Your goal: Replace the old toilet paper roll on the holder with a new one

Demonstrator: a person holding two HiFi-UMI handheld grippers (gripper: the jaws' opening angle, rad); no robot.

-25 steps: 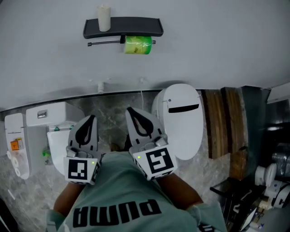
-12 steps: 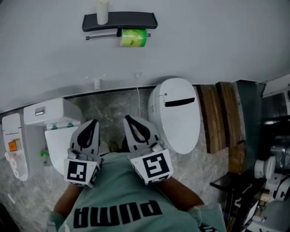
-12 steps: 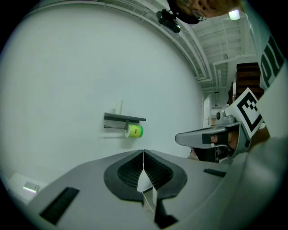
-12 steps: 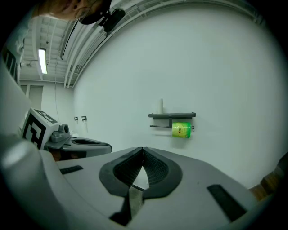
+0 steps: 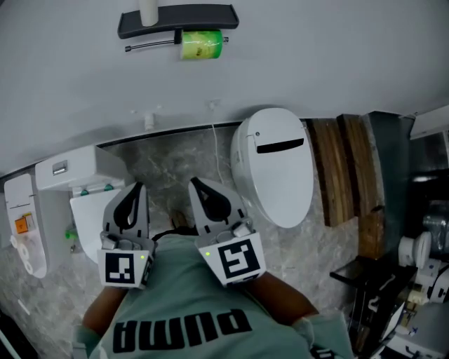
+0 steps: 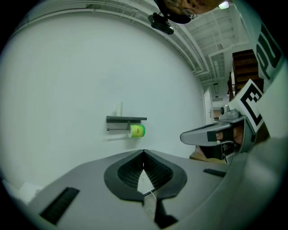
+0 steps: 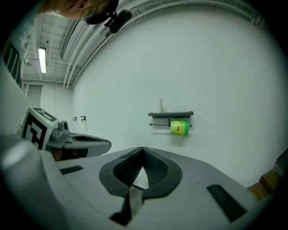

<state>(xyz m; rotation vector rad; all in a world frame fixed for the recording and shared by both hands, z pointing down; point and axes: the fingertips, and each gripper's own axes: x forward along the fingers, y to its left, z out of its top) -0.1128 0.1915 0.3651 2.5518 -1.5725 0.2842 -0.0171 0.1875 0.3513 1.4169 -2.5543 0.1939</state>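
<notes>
**Both grippers closed and empty, far from the roll on the wall**

The left gripper (image 5: 135, 188) and the right gripper (image 5: 196, 184) are held close to the person's chest, side by side and pointing toward the far wall. In each gripper view the jaws meet at their tips with nothing between them, so neither tool carries anything.

Beyond the tips lies a grey marbled floor (image 5: 172, 165). A white toilet (image 5: 277, 165) with its lid shut stands to the right, and a white boxy fixture (image 5: 77, 172) to the left. None of these touches the grippers.

The roll (image 5: 201, 44) is on the far wall, well apart from both tools and slightly right of centre between them. It hangs on a thin bar (image 5: 151, 46) just under a dark shelf (image 5: 179, 19). An upright white cylinder (image 5: 148, 12) stands on the shelf's left end; what it is I cannot tell.

The roll's long axis is level and runs left to right along the wall, in line with the bar. It sits toward the bar's right end. Which end of the bar is free cannot be read from here.

It looks green and glossy, as if wrapped. It should be light and soft, easy to crush, and perhaps a little slick. The best hold would be a gentle pinch across the curved outside near mid-length, then a slide along the bar.
</notes>
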